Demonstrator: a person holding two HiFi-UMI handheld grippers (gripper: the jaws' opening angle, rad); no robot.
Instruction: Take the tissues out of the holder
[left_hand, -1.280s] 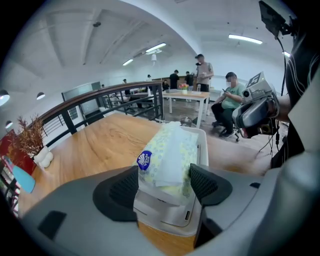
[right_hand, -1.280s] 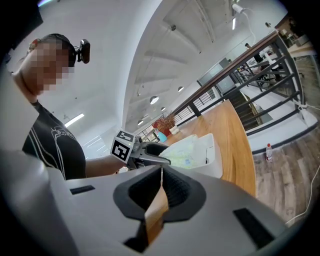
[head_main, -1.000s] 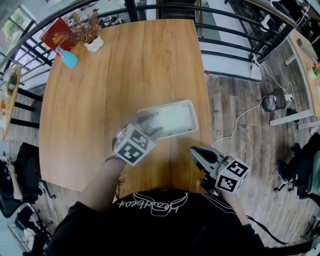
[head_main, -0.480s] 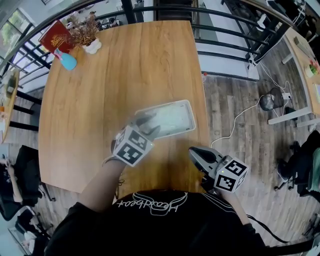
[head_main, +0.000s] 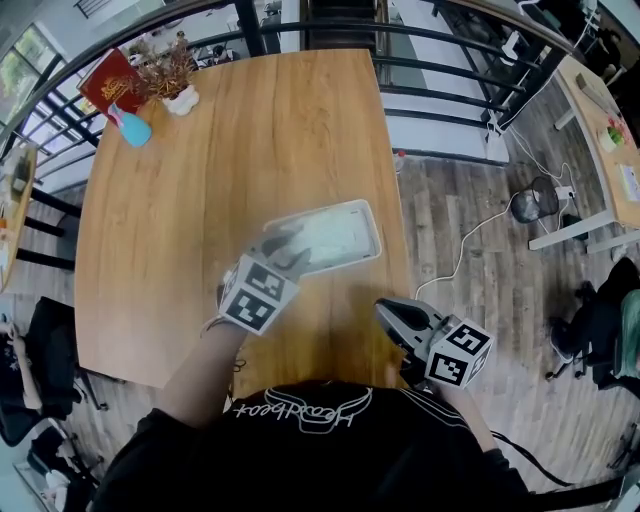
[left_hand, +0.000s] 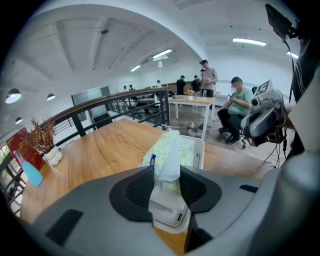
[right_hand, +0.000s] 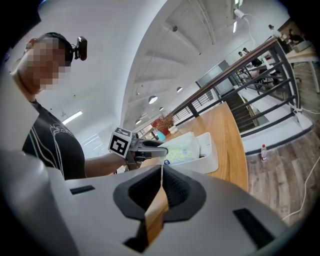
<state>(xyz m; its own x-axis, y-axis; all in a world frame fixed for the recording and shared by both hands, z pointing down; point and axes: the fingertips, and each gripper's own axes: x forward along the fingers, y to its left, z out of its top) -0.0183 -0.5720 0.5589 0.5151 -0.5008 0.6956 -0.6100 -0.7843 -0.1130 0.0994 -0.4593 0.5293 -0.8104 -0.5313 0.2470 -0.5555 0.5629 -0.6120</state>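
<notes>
Left gripper (left_hand: 167, 176) mid-closure around tissues (left_hand: 169, 150), wooden table (head_main: 250, 140)

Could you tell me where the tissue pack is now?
Head view: the tissue pack lies in the white holder by the table's right edge, its end between the left gripper's closing jaws.

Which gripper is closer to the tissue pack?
Left. The left gripper is at the near end of the tissue pack, jaws closing around it; the right gripper hangs apart, by the table edge.
</notes>
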